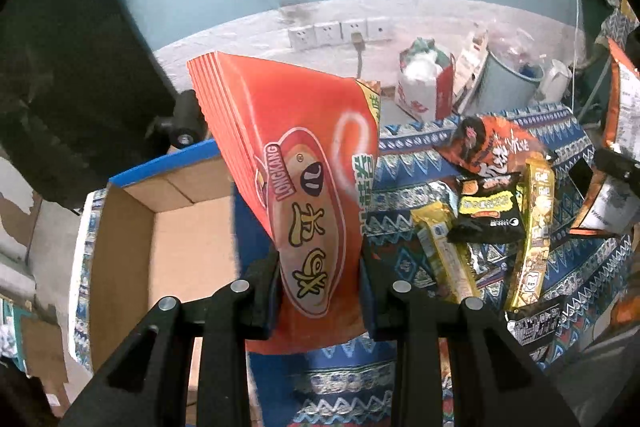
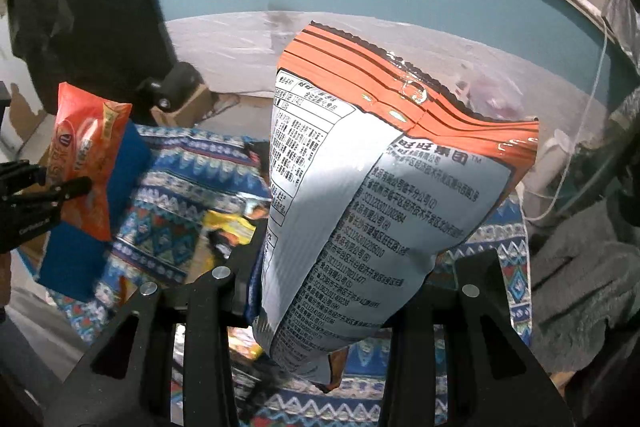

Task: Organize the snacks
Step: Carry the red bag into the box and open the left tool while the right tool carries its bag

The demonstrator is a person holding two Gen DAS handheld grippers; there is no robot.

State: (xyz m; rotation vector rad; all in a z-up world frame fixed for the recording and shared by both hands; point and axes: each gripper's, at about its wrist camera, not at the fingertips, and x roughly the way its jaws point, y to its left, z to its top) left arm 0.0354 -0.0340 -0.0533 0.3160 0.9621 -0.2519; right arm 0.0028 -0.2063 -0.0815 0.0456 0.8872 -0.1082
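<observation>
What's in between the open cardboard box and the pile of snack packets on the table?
In the left wrist view, the orange Longkang snack bag hangs there, pinched in the left tongs, over patterned blue tablecloth.

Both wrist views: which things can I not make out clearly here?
- Cardboard box, left wrist view: the held orange bag and left gripper cover part of its floor.
- Silver-backed bag, right wrist view: its front faces away.
- Loose snacks, right wrist view: blurred, partly hidden behind that bag.
</observation>
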